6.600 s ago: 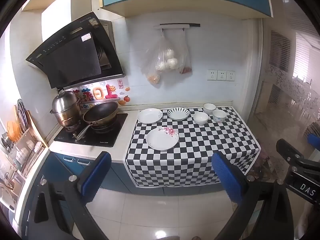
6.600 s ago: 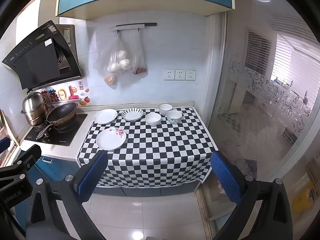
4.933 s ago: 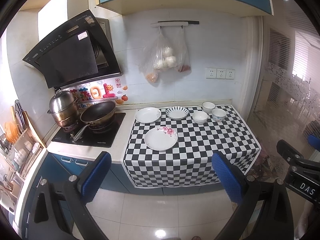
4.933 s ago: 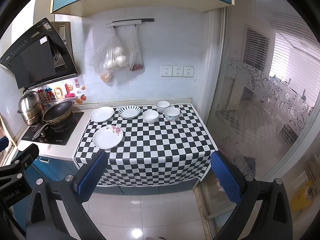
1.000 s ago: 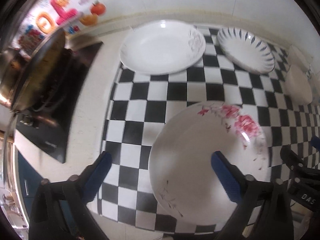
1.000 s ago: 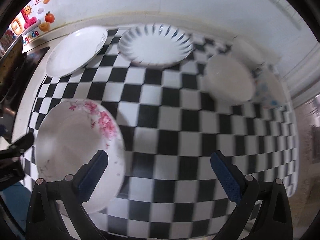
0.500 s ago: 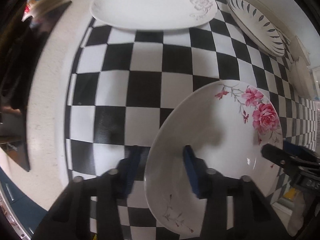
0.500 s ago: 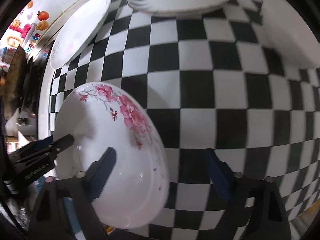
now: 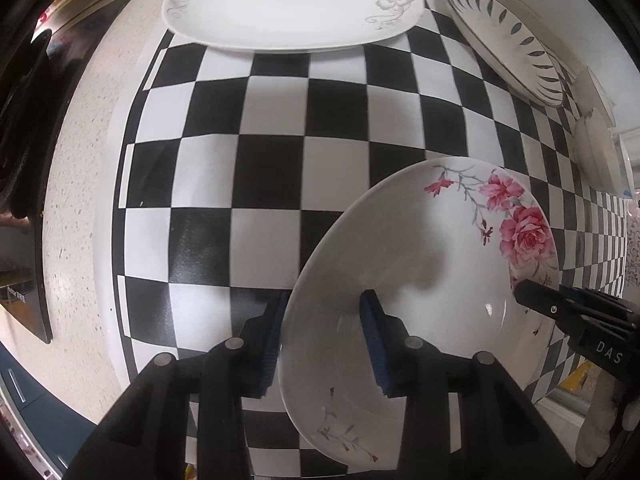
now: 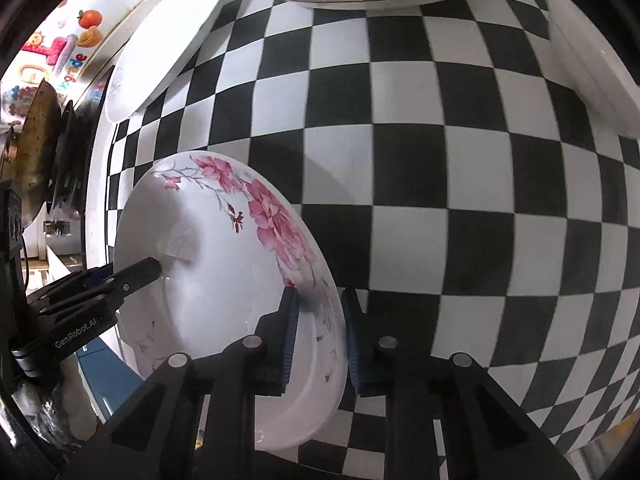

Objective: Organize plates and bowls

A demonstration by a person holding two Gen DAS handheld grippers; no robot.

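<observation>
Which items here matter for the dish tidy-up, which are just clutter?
In the job:
rose plate
grey-flower plate
striped plate
white bowl
left claw
right claw

Just lying about:
checkered cloth
frying pan
stickers

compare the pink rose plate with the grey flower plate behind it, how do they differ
The pink rose plate bears pink roses; the grey flower plate has pale grey blooms. The rose plate is nearer the counter's front edge with the left gripper and right gripper straddling opposite rims, the right's jaws closing; the grey one lies untouched at the back. Both are white and shallow.
</observation>
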